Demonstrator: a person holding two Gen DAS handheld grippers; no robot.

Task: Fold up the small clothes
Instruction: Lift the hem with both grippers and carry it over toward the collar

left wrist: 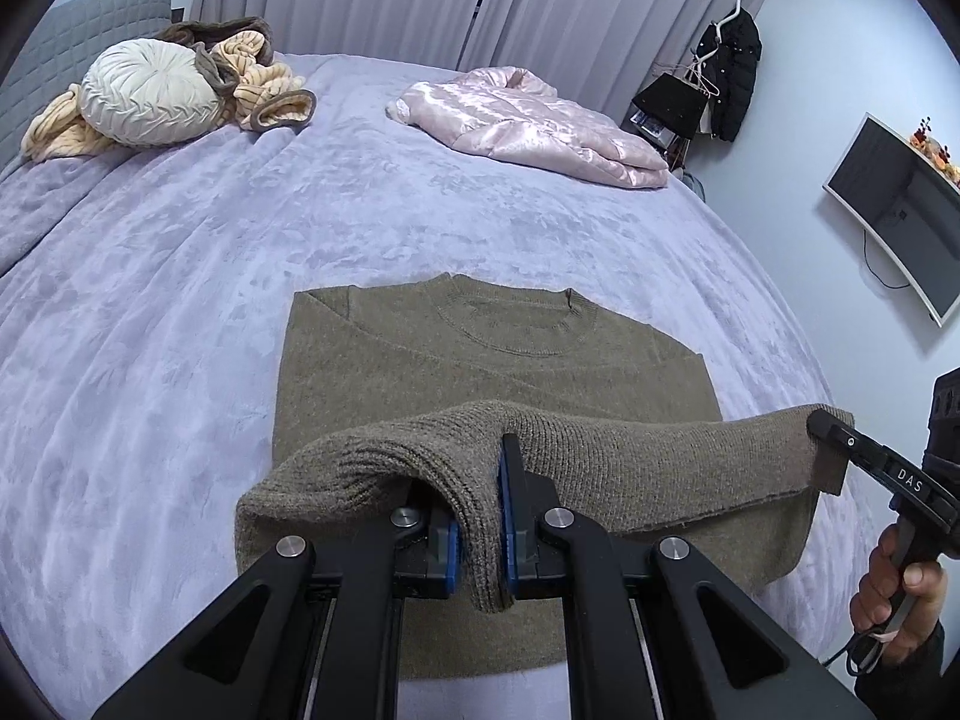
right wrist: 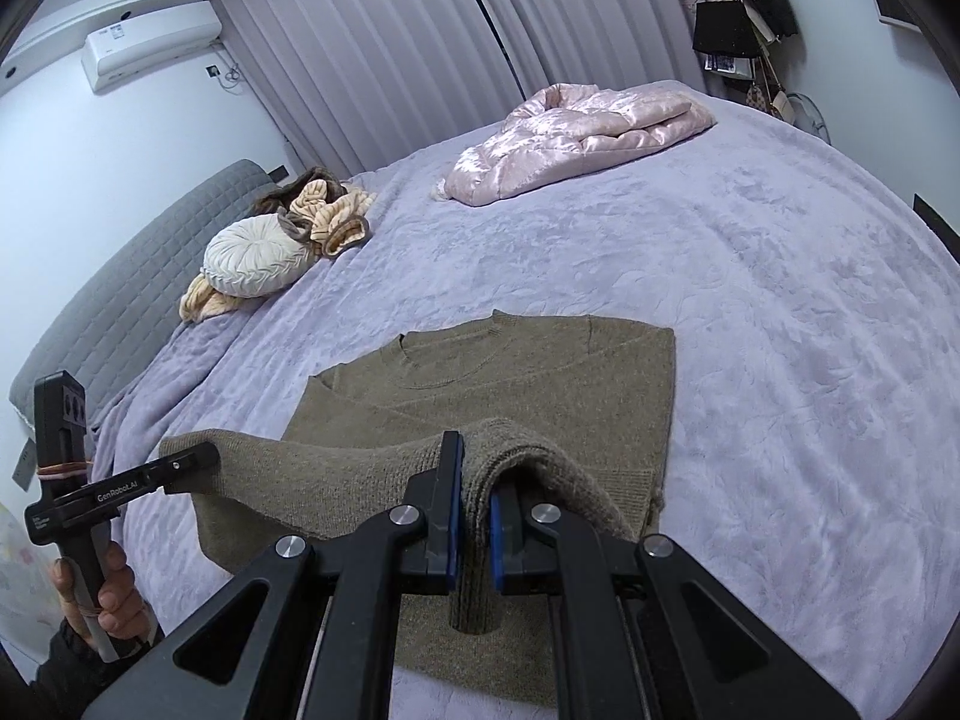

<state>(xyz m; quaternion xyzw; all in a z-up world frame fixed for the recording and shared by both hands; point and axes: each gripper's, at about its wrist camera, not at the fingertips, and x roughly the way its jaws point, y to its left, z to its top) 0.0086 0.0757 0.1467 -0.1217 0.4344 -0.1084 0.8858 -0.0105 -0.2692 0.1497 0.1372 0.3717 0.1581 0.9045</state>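
Grippers first: our left gripper (left wrist: 480,516), low centre of its view, is clamped tight on the sweater (left wrist: 492,360) hem, and our right gripper (right wrist: 474,516) pinches the hem's other corner the same way. We hold the two corners level so the hem hangs taut between them, likely to carry it toward the collar for a fold. The sweater's upper part lies flat mid-frame on the bed (left wrist: 180,330). A pink jacket (left wrist: 540,126) sits well apart, upper right.

Soft, even, cool indoor light fills both views, with faint shadows only. The pink jacket (left wrist: 528,120) shows mild sheen. Focus is sharp; fisheye bending curves the curtains (right wrist: 420,48), and dark vignette rings the corners.
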